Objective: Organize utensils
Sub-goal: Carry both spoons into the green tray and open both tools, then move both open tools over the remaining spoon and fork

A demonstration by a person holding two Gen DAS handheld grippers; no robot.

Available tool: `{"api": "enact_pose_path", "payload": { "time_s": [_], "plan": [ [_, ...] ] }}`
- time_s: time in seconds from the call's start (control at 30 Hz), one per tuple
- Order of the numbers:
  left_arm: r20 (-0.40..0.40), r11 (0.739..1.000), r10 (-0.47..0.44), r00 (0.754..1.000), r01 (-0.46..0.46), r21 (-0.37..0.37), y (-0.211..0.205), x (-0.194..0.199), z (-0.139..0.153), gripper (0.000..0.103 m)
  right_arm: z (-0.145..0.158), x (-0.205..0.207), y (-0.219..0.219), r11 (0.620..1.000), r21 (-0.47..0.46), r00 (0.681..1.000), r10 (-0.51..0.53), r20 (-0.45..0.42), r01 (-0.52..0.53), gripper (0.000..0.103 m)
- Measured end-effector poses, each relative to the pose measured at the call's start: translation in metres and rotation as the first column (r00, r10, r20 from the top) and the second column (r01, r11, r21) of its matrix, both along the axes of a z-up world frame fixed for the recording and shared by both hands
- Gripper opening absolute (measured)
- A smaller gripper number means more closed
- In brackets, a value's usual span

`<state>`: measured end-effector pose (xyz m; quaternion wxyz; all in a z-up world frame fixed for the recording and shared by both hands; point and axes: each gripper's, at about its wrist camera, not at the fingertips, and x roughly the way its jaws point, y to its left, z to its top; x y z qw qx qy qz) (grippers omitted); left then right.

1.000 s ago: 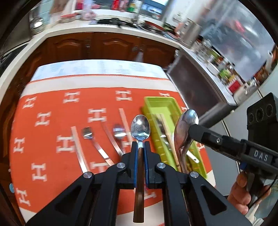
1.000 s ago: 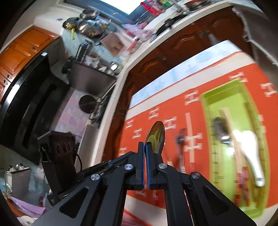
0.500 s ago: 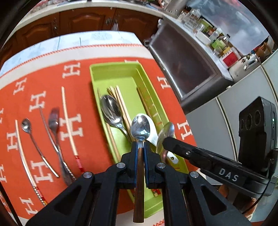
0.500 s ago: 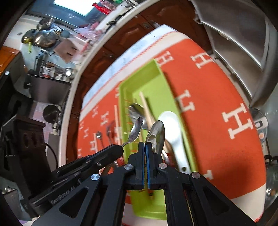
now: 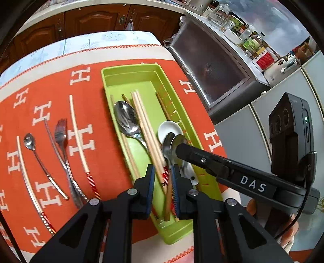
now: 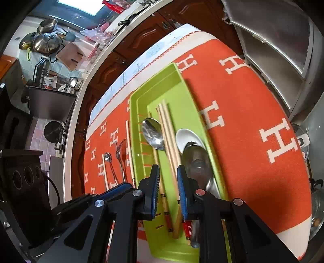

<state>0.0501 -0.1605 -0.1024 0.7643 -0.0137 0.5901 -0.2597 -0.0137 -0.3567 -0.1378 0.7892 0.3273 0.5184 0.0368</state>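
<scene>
**Both grippers parted above the green tray**

The left gripper (image 5: 163,178) hangs over the near end of the green tray (image 5: 129,71), its blue-padded jaws apart with nothing pinched between them. Through the gap show the red-banded ends of chopsticks and a wooden-handled spoon (image 5: 167,204) lying in the tray. The right gripper (image 6: 168,191) also has its jaws spread and empty, poised over the same near end; in the left wrist view its black finger reaches in from the right, with its tip over the tray.

In the tray, along the right wall, a steel spoon (image 6: 197,161) lies with its bowl overlapping the near edge of a white ceramic spoon (image 6: 188,136). Left of these a pair of pale wooden chopsticks (image 5: 146,129) runs lengthwise, and a large steel spoon (image 5: 126,119) lies beside them, toward the left wall. The far end of the tray floor is bare.

The tray sits on an orange tablecloth (image 5: 97,145) patterned with white H's. On the cloth left of the tray, side by side, lie a white chopstick (image 5: 78,129), a fork (image 5: 60,133), a small spoon (image 5: 30,140) and another white chopstick (image 5: 26,172) nearest the left edge.

Beyond the cloth's far edge stand dark wooden cabinets (image 5: 95,18).
</scene>
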Motion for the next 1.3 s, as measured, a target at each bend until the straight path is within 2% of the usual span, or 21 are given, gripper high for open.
{"api": "enact_pose_path", "payload": {
  "time_s": [0.23, 0.47, 0.63, 0.7, 0.83, 0.9, 1.07, 1.17, 1.3],
  "plan": [
    [0.068, 0.996, -0.004, 0.998, -0.002, 0.085, 0.023, -0.005, 0.012, 0.017, 0.020, 0.000, 0.030, 0.997, -0.067, 0.999, 0.042, 0.013, -0.041, 0.018],
    [0.126, 0.984, 0.058, 0.990, -0.078, 0.161, 0.071, -0.001, 0.023, 0.018, 0.040, 0.004, 0.066, 0.989, -0.102, 0.993, 0.114, 0.037, -0.109, 0.018],
    [0.160, 0.969, 0.133, 0.978, -0.163, 0.187, 0.109, 0.006, 0.031, 0.027, 0.050, 0.015, 0.103, 0.979, -0.113, 0.984, 0.174, 0.046, -0.168, 0.018],
    [0.190, 0.959, 0.164, 0.968, -0.202, 0.199, 0.127, 0.009, 0.036, 0.037, 0.053, 0.021, 0.116, 0.973, -0.126, 0.979, 0.198, 0.048, -0.191, 0.018],
    [0.228, 0.944, 0.203, 0.952, -0.253, 0.213, 0.153, 0.012, 0.039, 0.039, 0.050, 0.034, 0.142, 0.964, -0.127, 0.970, 0.240, 0.038, -0.233, 0.018],
    [0.227, 0.941, 0.218, 0.949, -0.266, 0.209, 0.162, 0.014, 0.038, 0.039, 0.047, 0.040, 0.152, 0.959, -0.129, 0.966, 0.257, 0.031, -0.251, 0.018],
    [0.167, 0.950, 0.245, 0.955, -0.270, 0.155, 0.180, 0.017, 0.025, 0.039, 0.034, 0.056, 0.174, 0.946, -0.155, 0.956, 0.292, 0.020, -0.286, 0.018],
    [0.105, 0.960, 0.254, 0.962, -0.264, 0.098, 0.185, 0.022, 0.009, 0.038, 0.022, 0.067, 0.185, 0.940, -0.166, 0.952, 0.306, 0.013, -0.300, 0.018],
    [0.050, 0.960, 0.277, 0.959, -0.279, 0.031, 0.185, 0.032, -0.012, 0.035, 0.005, 0.084, 0.192, 0.936, -0.178, 0.951, 0.308, 0.008, -0.302, 0.018]
  ]
}}
